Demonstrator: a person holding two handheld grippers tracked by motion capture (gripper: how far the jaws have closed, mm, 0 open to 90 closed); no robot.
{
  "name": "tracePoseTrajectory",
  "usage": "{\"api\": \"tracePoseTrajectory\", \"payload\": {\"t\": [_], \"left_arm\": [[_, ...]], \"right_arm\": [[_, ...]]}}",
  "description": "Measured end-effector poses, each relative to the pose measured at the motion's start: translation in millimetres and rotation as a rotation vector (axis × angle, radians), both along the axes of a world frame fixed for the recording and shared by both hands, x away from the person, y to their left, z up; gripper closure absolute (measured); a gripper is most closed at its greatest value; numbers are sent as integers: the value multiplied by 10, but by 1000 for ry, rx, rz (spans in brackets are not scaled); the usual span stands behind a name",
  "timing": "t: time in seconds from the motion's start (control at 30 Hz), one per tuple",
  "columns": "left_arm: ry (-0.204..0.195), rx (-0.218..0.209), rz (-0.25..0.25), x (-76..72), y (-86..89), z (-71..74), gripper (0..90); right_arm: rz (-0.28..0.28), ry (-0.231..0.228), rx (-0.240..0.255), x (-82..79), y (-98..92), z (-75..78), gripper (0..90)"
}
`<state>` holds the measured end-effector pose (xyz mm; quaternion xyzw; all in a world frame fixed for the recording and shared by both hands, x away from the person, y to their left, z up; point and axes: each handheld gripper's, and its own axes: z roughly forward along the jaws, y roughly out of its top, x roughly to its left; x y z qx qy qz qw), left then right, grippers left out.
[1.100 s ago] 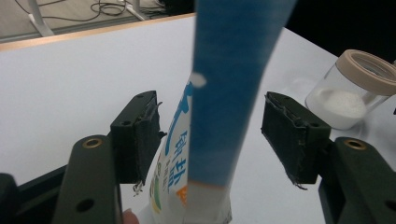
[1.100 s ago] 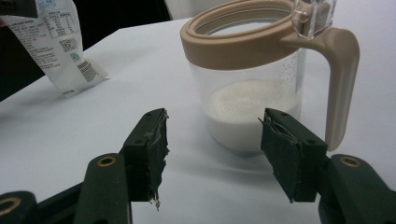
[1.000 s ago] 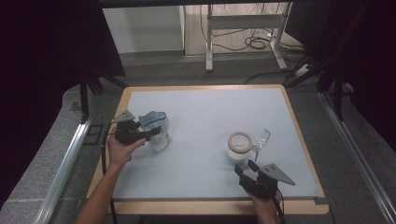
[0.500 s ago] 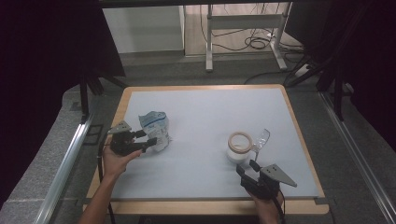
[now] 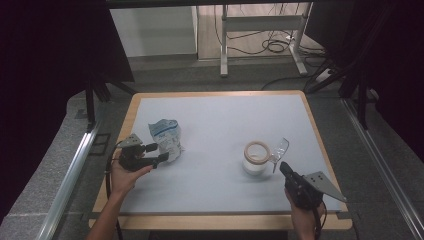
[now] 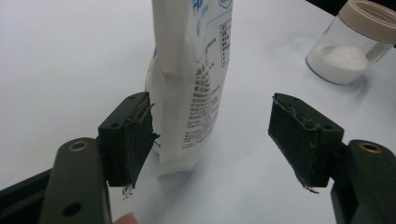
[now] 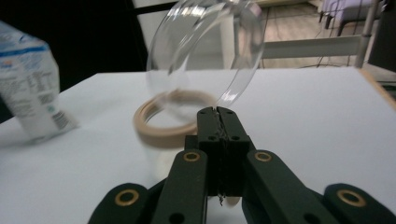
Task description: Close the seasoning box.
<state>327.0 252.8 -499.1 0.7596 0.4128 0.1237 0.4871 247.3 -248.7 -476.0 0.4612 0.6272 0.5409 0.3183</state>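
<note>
Here, the scene by parts:
Left tool [image 6: 212, 140]: jaws spread wide and just been opening further; the pouch stands between them, its edge against one pad, the other pad well clear, so no pinch. In the high view the left tool [image 5: 161, 157] lies level at the left side of the table.
Pouch [image 6: 194, 79]: white, with blue print, upright on the table; in the high view the pouch [image 5: 166, 136] stands just beyond the left tool's jaw tips.
Right tool [image 7: 218, 122]: jaws pressed together, having just closed, pinching the rim of the clear dish. In the high view the right tool [image 5: 286, 170] sits near the table's front right.
Clear dish [image 7: 205, 51]: round, transparent, tilted on edge above the jar's mouth; in the high view the clear dish [image 5: 280, 150] is just right of the jar.
Jar [image 5: 256, 157]: clear, beige-rimmed, open-topped, white powder at the bottom, standing on the table right of centre.
Table [image 5: 225, 120]: pale top with a wooden border.
</note>
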Motion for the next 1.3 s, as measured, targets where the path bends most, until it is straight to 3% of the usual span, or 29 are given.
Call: {"api": "tracePoseTrajectory", "payload": {"t": [0.1,0.3,0.7,1.3], "left_arm": [[-1,21,6,-16,-13,-12,303],[5,21,8,-36,9,-40,301],[13,27,-4,-89,-1,-100,302],[22,24,-21,-127,-10,-147,302]], "right_arm": [[-15,-13,8,83,-24,79,898],[-29,-31,24,215,-78,170,899],[-7,-7,16,330,-121,125,900],[50,-1,-9,372,72,121,899]]}}
